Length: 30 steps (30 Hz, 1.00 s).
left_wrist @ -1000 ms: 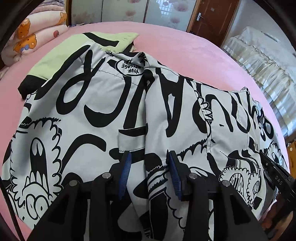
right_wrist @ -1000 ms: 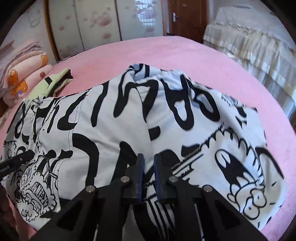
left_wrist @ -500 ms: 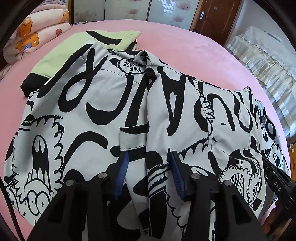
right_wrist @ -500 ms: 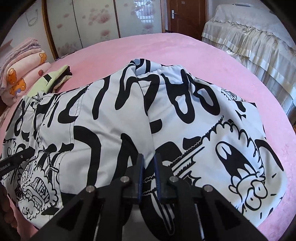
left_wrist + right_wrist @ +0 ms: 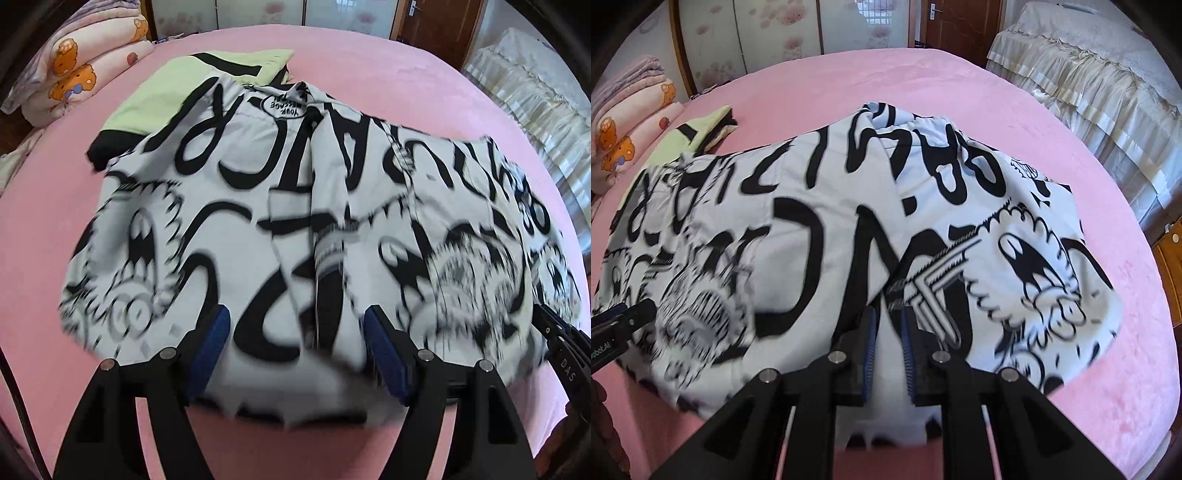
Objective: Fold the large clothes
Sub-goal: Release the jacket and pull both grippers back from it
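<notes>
A large white garment with bold black cartoon print (image 5: 295, 192) lies spread on the pink bed; it also fills the right wrist view (image 5: 849, 229). My left gripper (image 5: 297, 347) is open, its blue pads wide apart over the garment's near hem, with cloth between them but not clamped. My right gripper (image 5: 887, 347) is shut on the near edge of the garment, the blue pads close together with white cloth pinched between. Each gripper's tip shows at the edge of the other's view.
A folded light-green and black garment (image 5: 207, 77) lies beyond the printed one, partly under it. Stacked pink blankets (image 5: 74, 70) sit at the far left. The pink bed cover (image 5: 1052, 122) surrounds the garment. A cream-ruffled bed (image 5: 1100, 74) stands on the right.
My left gripper's jaws have opened wide and let go of the hem, and it has pulled back. The garment's near edge has dropped. My right gripper stays shut on the cloth.
</notes>
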Available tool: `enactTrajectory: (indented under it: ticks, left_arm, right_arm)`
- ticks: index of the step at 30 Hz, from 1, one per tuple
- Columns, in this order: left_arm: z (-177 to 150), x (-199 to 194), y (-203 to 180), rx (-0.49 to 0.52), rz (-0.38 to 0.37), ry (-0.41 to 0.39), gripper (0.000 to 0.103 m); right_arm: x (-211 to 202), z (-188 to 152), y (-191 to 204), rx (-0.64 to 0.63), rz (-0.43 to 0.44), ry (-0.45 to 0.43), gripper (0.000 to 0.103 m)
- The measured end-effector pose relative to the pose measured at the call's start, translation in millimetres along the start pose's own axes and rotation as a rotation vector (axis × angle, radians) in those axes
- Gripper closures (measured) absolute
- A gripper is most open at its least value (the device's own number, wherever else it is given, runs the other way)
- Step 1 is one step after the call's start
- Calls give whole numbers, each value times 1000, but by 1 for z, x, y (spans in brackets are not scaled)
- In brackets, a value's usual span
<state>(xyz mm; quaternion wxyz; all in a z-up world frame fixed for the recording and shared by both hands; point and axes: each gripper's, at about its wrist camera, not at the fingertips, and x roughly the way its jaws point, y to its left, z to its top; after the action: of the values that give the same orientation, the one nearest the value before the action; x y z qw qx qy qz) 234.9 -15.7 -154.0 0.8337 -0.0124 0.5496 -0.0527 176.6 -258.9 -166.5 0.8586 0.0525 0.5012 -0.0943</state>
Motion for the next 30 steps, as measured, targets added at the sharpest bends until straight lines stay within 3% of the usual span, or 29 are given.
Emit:
enactTrajectory:
  ticks: [11, 14, 16, 19, 24, 30]
  left_arm:
    - [-52, -83, 16, 14, -16, 2, 29]
    - [-61, -102, 22, 10, -32, -11, 29]
    - [-65, -113, 26, 5, -41, -24, 29]
    - [-70, -124, 32, -2, -70, -37, 25]
    - [-74, -128, 47, -40, -168, -48, 24]
    - [-81, -94, 74, -156, -332, -39, 22]
  right_arm:
    - [-75, -55, 30, -55, 72, 2, 86]
    - [-96, -66, 40, -88, 83, -20, 75]
    - [-109, -70, 43, -102, 86, -46, 63]
    - [-129, -76, 48, -103, 126, -96, 54]
    - [-152, -77, 54, -96, 170, -182, 53]
    - [-154, -71, 55, -60, 194, -260, 53]
